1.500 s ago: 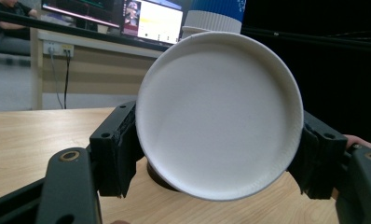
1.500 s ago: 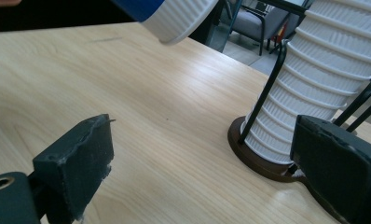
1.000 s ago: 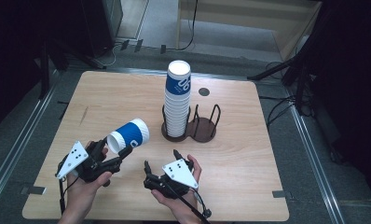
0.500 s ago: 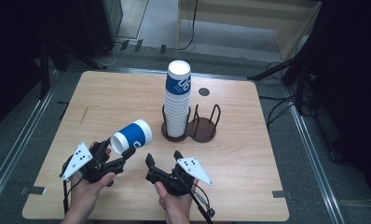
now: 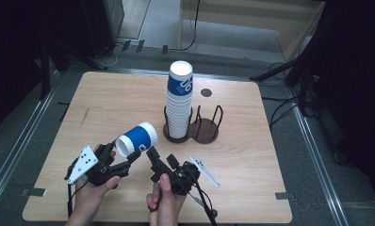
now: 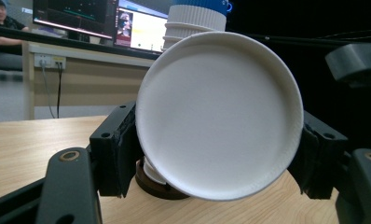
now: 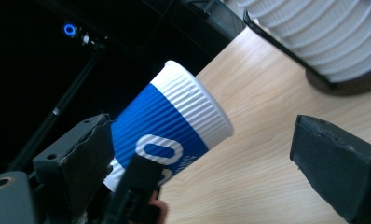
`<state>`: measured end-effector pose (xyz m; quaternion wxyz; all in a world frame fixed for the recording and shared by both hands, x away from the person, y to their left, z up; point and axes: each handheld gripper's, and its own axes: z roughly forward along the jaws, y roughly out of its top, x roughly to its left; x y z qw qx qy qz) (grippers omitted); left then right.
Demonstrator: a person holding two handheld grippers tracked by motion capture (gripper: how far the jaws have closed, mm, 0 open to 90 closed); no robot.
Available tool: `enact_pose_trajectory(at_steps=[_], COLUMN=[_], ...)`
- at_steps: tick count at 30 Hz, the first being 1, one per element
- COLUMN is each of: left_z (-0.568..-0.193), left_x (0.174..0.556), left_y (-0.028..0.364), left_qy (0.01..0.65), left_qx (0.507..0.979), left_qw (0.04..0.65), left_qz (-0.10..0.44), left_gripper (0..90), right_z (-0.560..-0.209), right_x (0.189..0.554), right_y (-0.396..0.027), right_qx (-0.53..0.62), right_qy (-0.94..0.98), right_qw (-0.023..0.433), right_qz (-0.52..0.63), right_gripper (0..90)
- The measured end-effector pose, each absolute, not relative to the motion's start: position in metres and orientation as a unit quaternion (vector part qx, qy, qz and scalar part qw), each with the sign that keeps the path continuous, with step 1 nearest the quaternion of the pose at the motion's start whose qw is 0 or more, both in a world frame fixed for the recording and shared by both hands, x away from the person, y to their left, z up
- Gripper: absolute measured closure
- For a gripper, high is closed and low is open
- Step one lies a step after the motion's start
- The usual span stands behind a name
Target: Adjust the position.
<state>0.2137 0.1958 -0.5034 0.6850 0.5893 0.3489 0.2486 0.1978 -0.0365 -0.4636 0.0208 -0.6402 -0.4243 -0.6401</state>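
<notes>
Hands come in at the near edge of the table [image 5: 105,99], and we hold a gripper in each. Our left gripper [image 5: 122,162] has its jaws clamped on the base end of a blue-and-white ribbed paper cup [image 5: 136,139], which lies tilted on its side above the wood, mouth pointing away toward the rack. In the left gripper view the cup's white bottom [image 6: 218,116] sits squeezed between both black jaws. Our right gripper [image 5: 161,159] hangs just beside it with its jaws spread and nothing between them; in its own view the cup [image 7: 169,133] lies ahead at the left jaw. Farther off, a tall stack of cups [image 5: 179,101] stands in a dark wire cup holder [image 5: 209,126].
</notes>
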Motion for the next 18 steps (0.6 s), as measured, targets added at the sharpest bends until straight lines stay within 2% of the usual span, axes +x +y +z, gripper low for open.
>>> enact_pose_trajectory(at_steps=[7, 18], left_z=[-0.505, -0.504], left_x=[0.213, 0.211], left_y=[0.191, 0.187], left_qy=[0.343, 0.335], left_qx=[0.591, 0.589], left_qw=[0.688, 0.694], left_qz=[0.246, 0.243], left_gripper=[28.4, 28.4], right_z=[-0.468, -0.475], right_x=[0.204, 0.216], right_y=[-0.031, -0.026], right_qx=[-0.673, -0.690], right_qy=[-0.361, -0.309], right_qw=[0.119, 0.191], right_qz=[-0.634, -0.626], right_gripper=[5.9, 5.9])
